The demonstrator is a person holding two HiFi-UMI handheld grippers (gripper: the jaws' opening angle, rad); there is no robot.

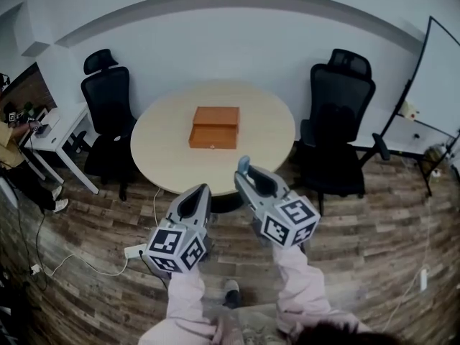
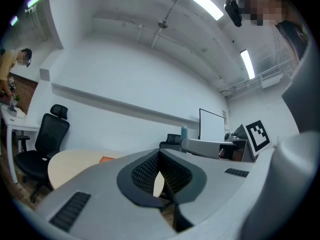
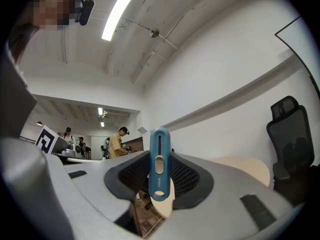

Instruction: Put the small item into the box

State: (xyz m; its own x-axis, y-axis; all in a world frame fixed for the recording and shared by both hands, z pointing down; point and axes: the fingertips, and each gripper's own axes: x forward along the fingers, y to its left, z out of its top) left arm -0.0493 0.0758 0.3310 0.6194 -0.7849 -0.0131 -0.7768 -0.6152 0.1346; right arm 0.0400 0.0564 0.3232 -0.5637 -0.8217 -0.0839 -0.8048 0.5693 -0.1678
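Head view, from beside the person: at 7 o'clock the left gripper (image 1: 197,195) has its jaws drawn together with nothing between them. Straight ahead at 12 o'clock, the orange box (image 1: 214,126) sits mid-way across the round table (image 1: 162,153) and looks closed, as far as I can tell. At 5 o'clock the right gripper (image 1: 244,172) pinches the small blue item (image 1: 244,165) upright between its pads, well apart from the box. I'd judge the pickup done. Reaching the table, opening the box and putting the item inside are all left.
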